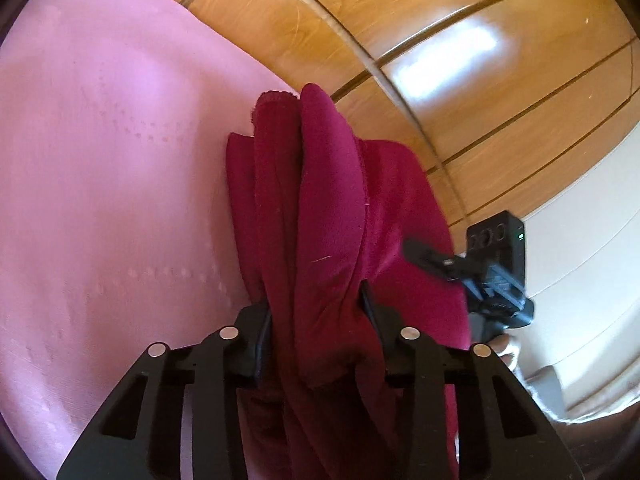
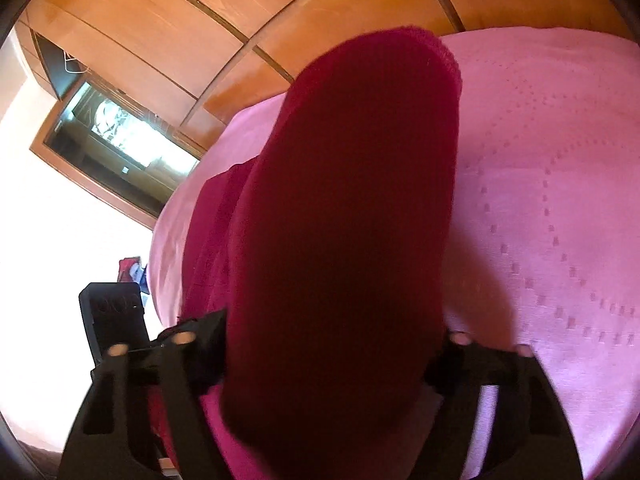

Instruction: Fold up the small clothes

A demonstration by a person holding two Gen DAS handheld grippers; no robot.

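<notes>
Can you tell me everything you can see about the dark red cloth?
The dark red soft knit cloth is bunched into long folds, with a stitched hem at its far end. The left gripper and the right gripper each pinch a part of it. It hangs over the pink embossed bedsheet; whether it touches the sheet is unclear.

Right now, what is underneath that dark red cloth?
A pink bedspread lies beneath the dark red cloth garment, which both tongs, left and right, grip. Anything directly under its folds is covered.
</notes>
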